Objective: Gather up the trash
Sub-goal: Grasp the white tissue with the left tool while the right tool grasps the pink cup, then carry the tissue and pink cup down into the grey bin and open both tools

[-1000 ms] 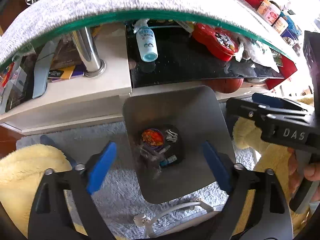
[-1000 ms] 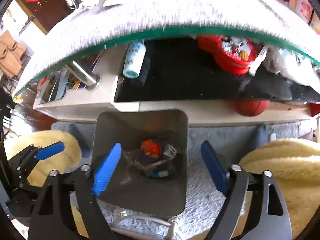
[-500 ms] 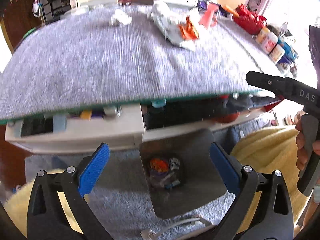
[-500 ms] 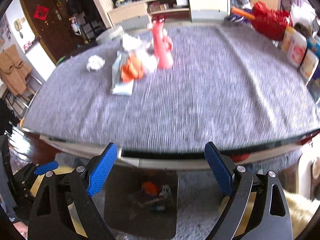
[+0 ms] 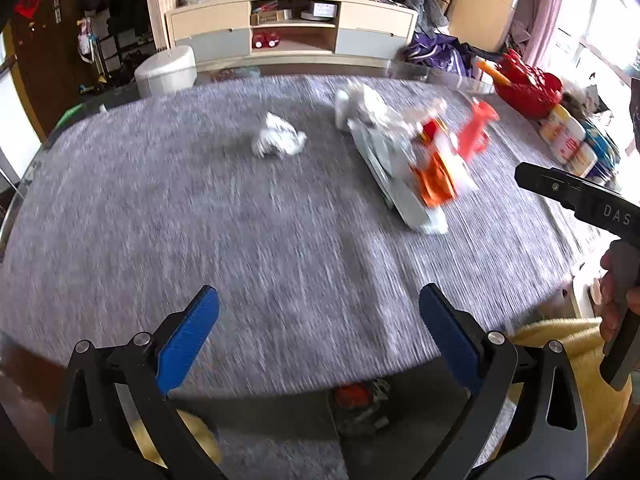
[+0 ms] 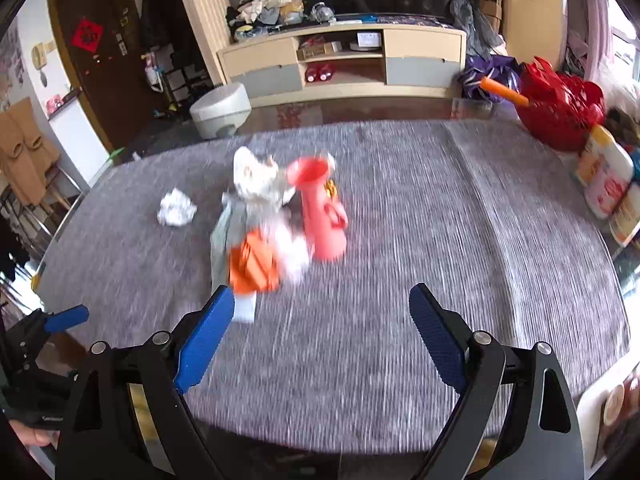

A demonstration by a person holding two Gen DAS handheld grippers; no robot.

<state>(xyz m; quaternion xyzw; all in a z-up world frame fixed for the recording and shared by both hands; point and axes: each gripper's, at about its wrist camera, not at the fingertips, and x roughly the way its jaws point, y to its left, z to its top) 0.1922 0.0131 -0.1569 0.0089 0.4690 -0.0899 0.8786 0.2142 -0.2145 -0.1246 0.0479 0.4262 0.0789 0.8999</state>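
**Inspector:** What is noted as changed against the earlier frames?

**Recorder:** A second ago both views were pointed down into the grey bin beneath the table edge. Both are now raised over the table top. The bin (image 5: 360, 400) is glimpsed only at the lower centre of the left view, below the table edge, with red and dark litter seen in it.

**Inspector:** State of the tongs?

**Recorder:** The left gripper (image 5: 320, 338) is spread wide, nothing held between its blue pads. The right gripper (image 6: 322, 336) is likewise spread wide and empty. Both are held above the near edge of the table.

**Inspector:** Where is the trash located?

**Recorder:** A crumpled white paper ball (image 5: 278, 140) is lying apart, upper centre of the left view. To its right a blurred heap of wrappers (image 5: 416, 168), white and orange, is recorded. A pink vase (image 6: 320, 208) stands upright, touching or just beside that heap; which cannot be told through the blur.

**Inspector:** Surface and room?

**Recorder:** The table (image 6: 440, 240) is covered with grey woven cloth. A red basket (image 6: 560, 108) and labelled canisters (image 6: 604, 176) are set at the right edge. Beyond, a beige TV cabinet (image 6: 344, 64) and a white stool (image 6: 220, 110) are seen.
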